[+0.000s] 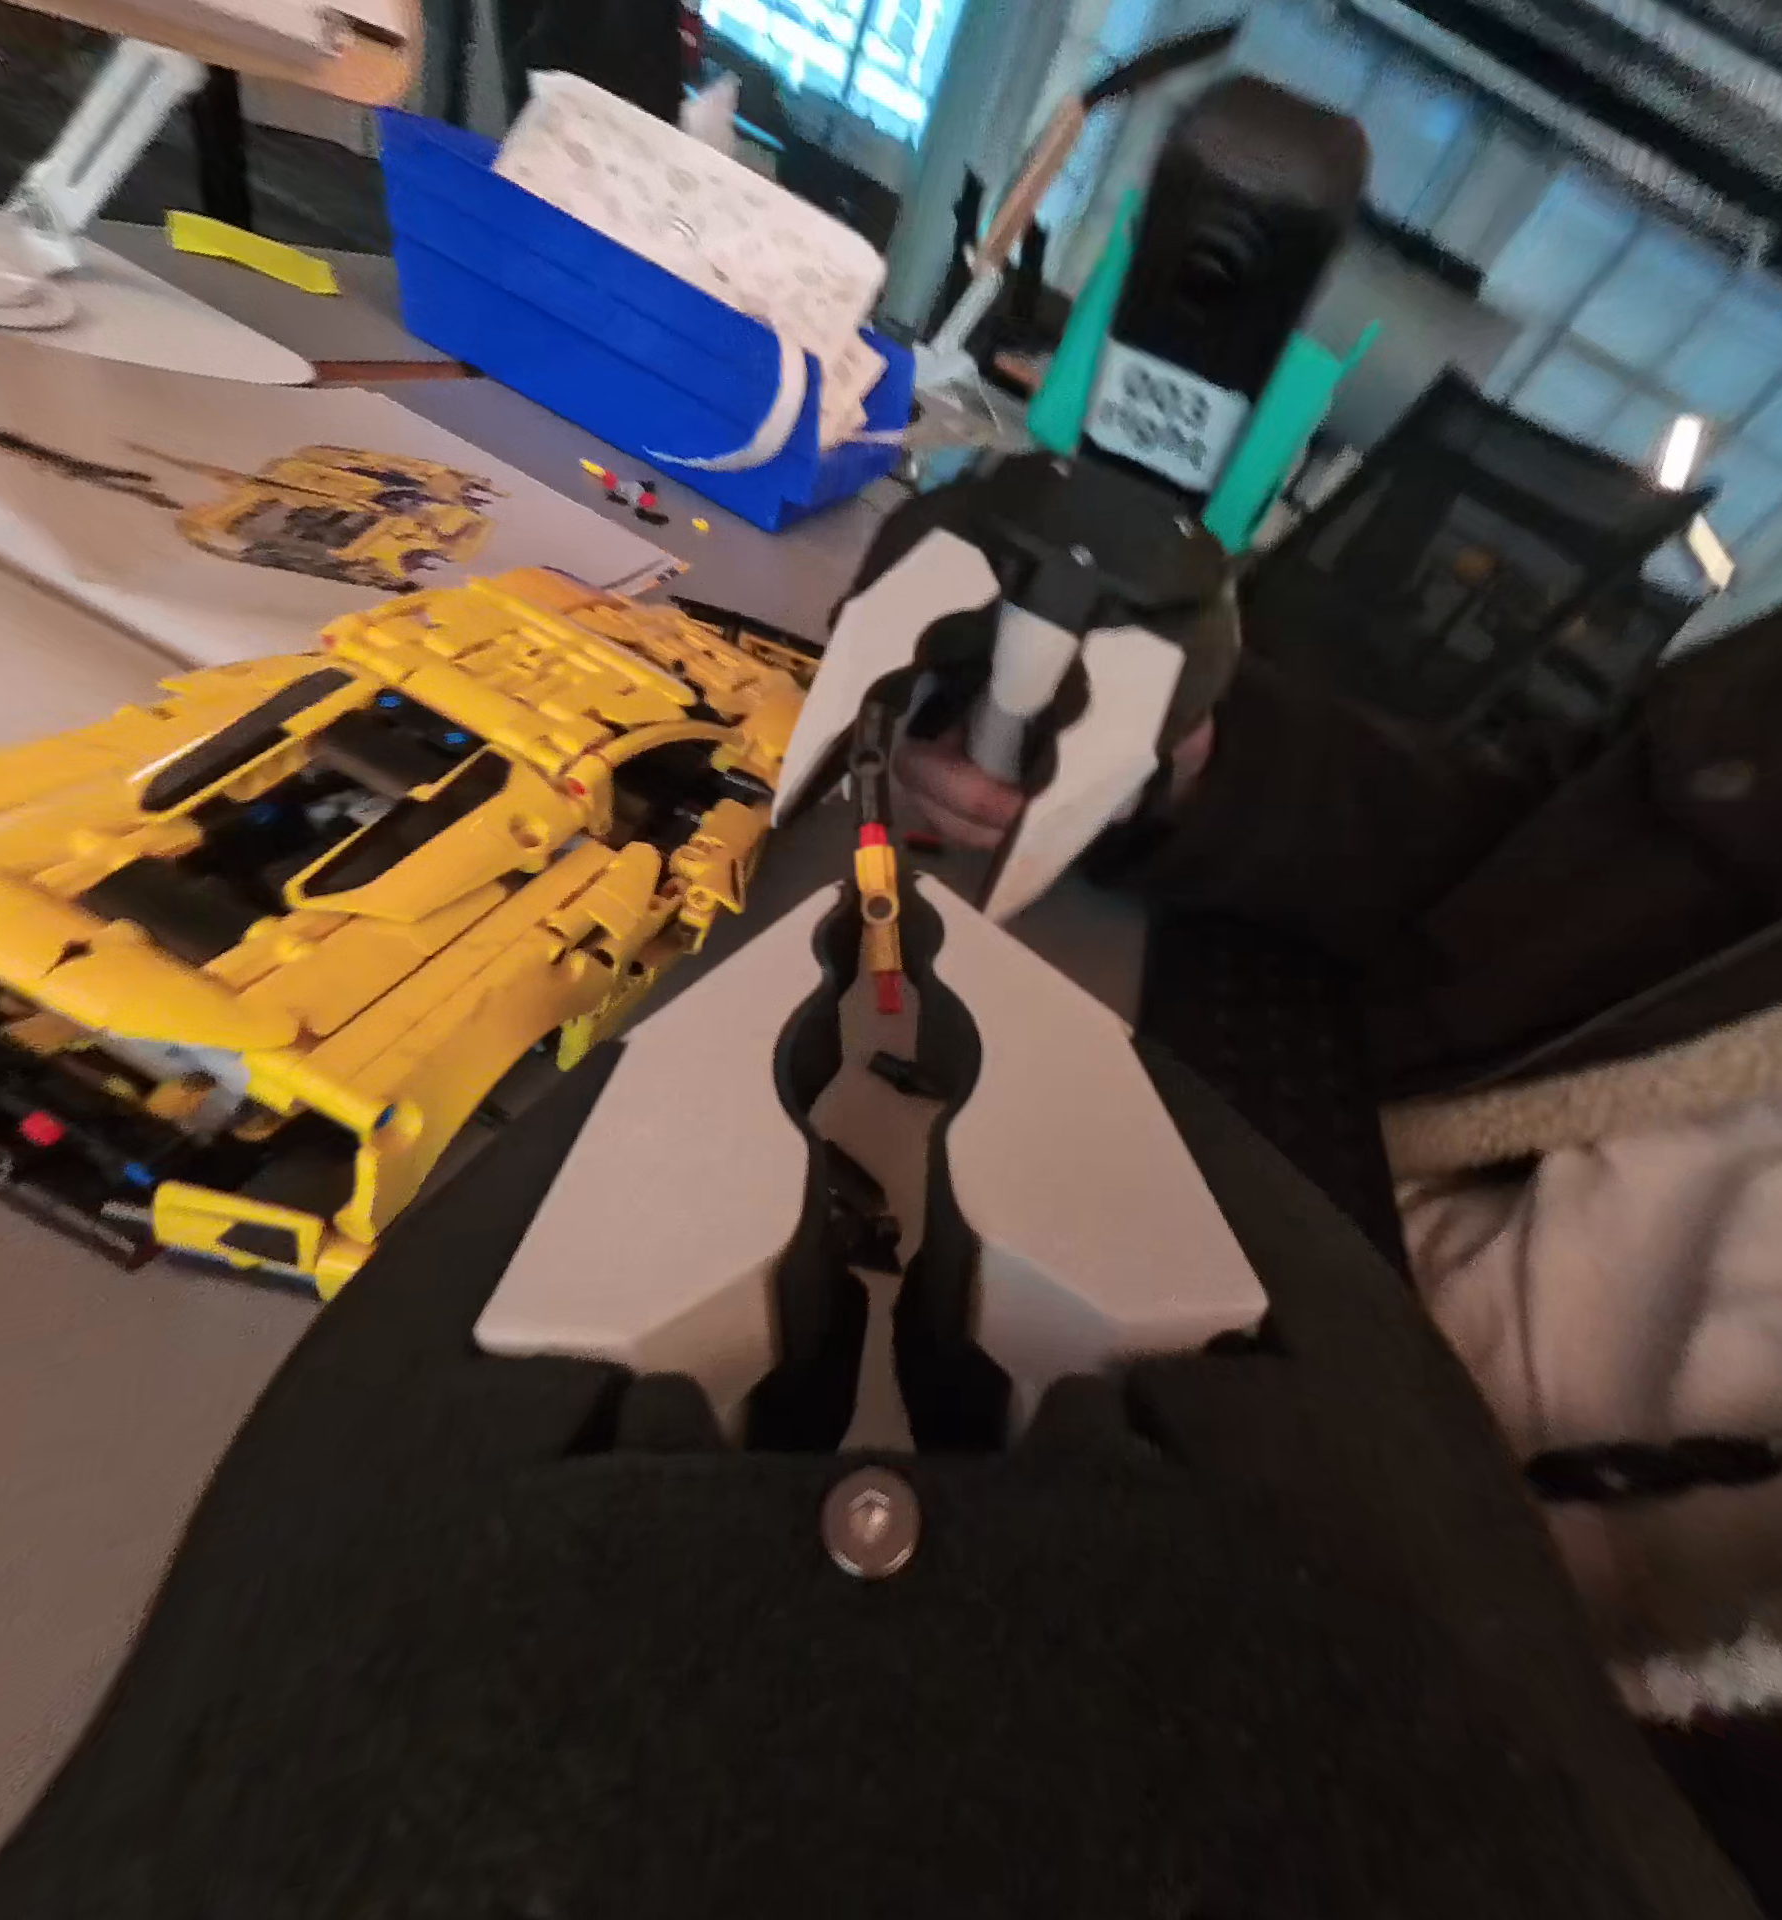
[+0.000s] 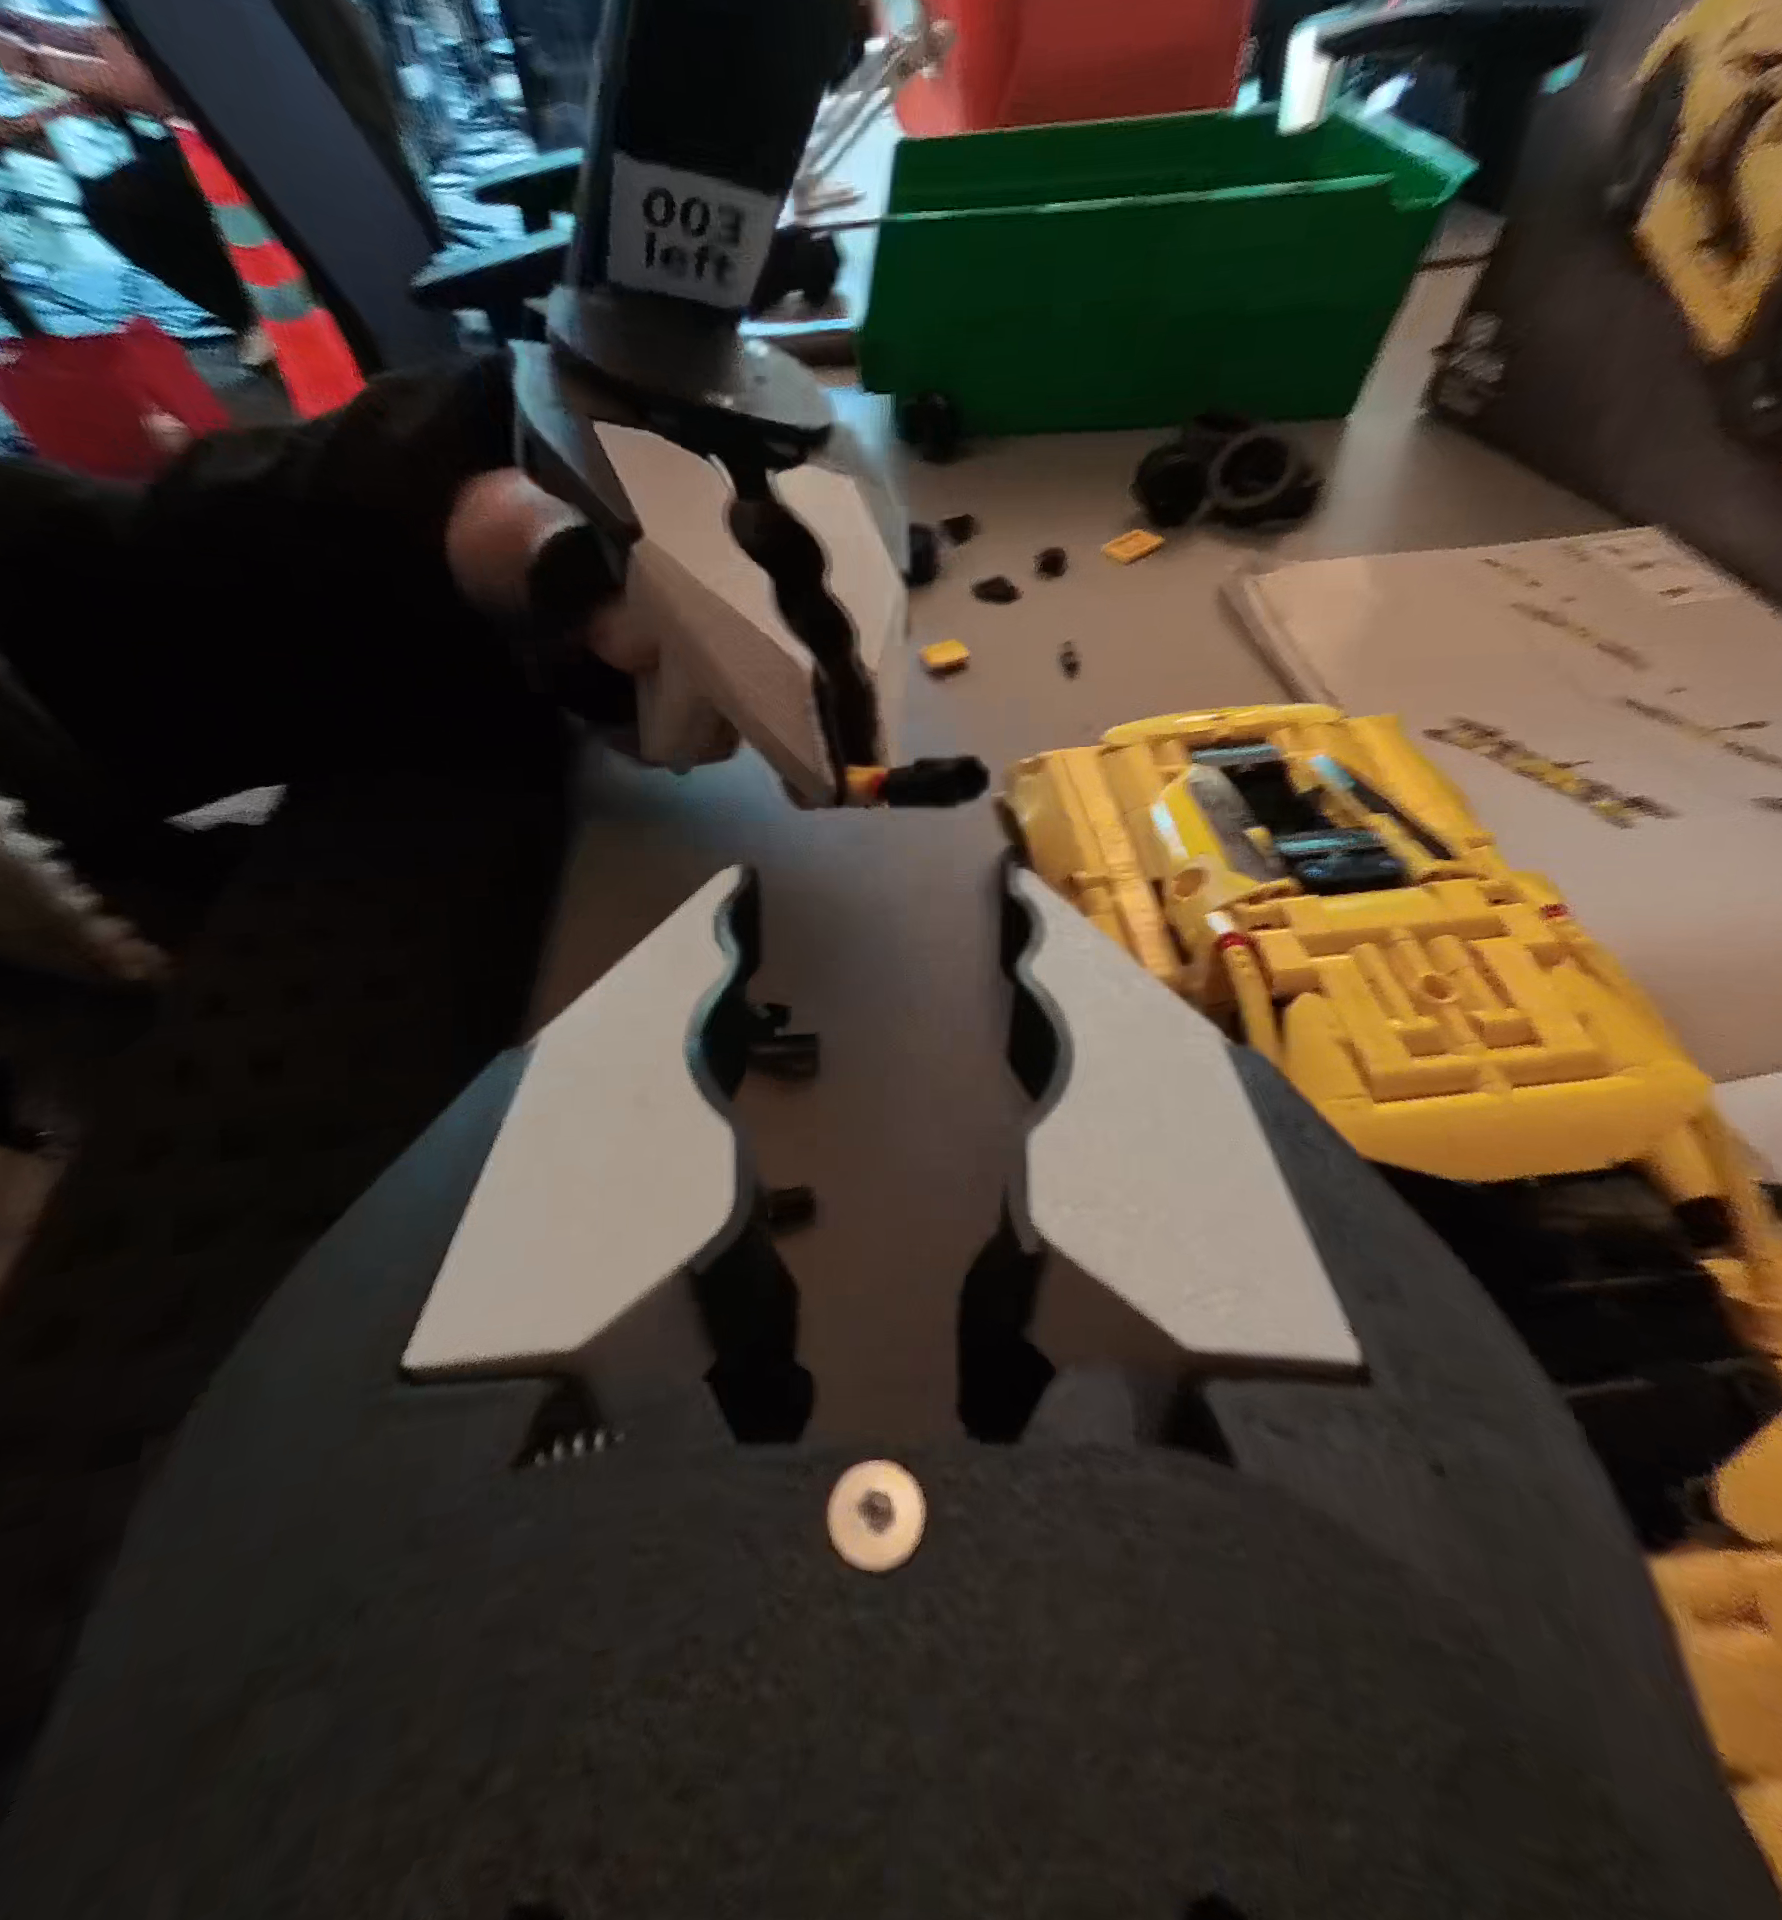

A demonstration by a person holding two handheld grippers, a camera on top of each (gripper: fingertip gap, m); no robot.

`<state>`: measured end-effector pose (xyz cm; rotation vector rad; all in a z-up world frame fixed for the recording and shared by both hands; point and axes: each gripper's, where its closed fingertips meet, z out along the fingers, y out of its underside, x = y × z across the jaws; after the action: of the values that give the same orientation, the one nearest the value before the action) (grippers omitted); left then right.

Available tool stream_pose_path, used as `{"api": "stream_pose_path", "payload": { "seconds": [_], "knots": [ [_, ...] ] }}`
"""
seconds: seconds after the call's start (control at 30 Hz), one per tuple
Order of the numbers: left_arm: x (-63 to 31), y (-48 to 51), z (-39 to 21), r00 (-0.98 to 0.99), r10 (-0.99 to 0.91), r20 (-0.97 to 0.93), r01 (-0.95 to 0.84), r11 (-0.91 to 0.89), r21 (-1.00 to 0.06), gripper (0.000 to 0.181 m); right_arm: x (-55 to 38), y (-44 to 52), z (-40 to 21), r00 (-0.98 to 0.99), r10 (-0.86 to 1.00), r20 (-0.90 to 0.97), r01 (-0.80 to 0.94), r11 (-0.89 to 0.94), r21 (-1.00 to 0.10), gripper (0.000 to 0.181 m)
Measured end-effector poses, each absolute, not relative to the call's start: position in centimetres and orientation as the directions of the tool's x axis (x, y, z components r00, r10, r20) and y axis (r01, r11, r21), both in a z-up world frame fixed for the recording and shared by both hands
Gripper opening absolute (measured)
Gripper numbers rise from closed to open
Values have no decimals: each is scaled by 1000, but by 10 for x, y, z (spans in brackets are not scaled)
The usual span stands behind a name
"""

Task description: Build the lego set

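My left gripper is shut on a small Lego part, a yellow connector with red pins and a thin black rod on its far end. My right gripper is open and empty, facing the left one. In the right wrist view the left gripper holds the part with its black end sticking out just ahead of my open fingers. In the left wrist view the right gripper stands open around the rod. The yellow Lego car lies on the table, left of the left gripper and right of the right one.
An open instruction booklet lies behind the car. A blue bin holding paper and a green bin stand at the back. Black tyres and small loose pieces are scattered on the grey table. Both grippers' tips are close together, under 4 cm apart.
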<state>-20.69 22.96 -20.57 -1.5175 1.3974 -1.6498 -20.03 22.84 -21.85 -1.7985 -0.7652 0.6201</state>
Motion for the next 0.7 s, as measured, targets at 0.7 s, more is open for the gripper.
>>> {"api": "stream_pose_path", "payload": {
  "seconds": [0.7],
  "knots": [
    [-191, 225, -187, -290, -634, 717, -138, -714, -687, 6, -195, 249, -196, 744, 443, 501, 587, -76, -806, 67]
  ]
}}
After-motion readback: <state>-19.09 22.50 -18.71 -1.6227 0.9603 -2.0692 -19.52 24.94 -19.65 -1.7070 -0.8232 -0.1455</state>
